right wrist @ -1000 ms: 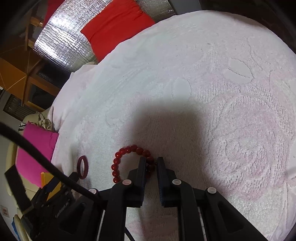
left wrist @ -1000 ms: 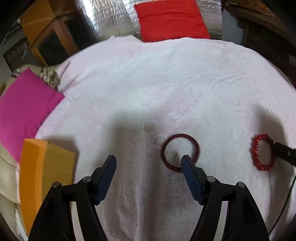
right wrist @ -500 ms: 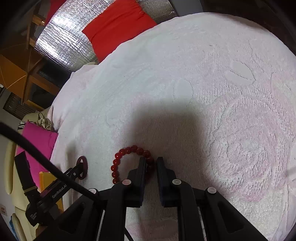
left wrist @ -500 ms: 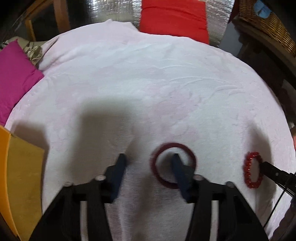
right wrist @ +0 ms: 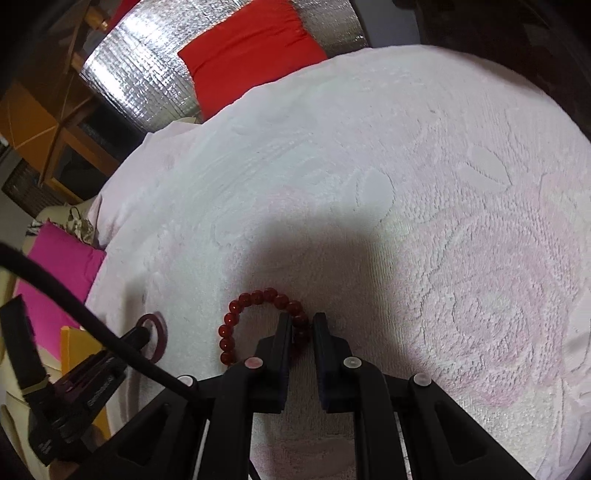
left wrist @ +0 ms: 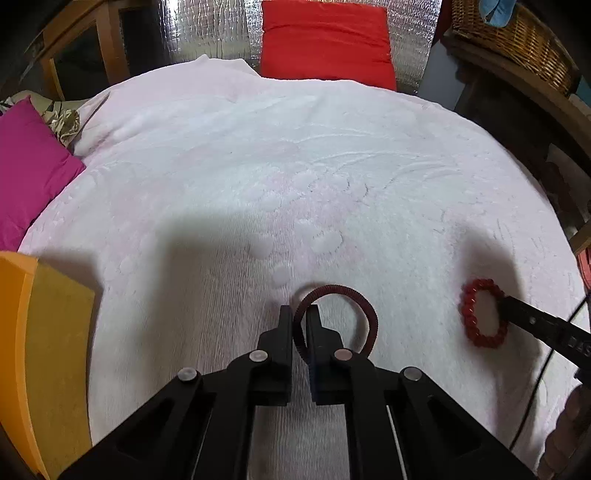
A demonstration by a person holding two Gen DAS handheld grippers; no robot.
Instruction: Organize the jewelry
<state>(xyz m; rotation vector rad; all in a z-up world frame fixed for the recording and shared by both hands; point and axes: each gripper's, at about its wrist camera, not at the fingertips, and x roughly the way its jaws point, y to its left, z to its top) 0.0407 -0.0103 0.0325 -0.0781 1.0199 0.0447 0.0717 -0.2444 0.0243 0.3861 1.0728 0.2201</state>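
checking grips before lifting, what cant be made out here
- Left wrist view: the dark red bangle near arc, hidden behind the left hand-held gripper.
- Right wrist view: the red bead bracelet near part, behind the right hand-held gripper.
- The orange box, cut off by the edge.

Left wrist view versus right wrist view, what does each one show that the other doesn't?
Only the left wrist view shows the wicker basket and the whole dark red ring. Only the right wrist view shows the black cable crossing its lower left. Both show the red bead bracelet, white blanket, red cushion, pink cushion and yellow box.
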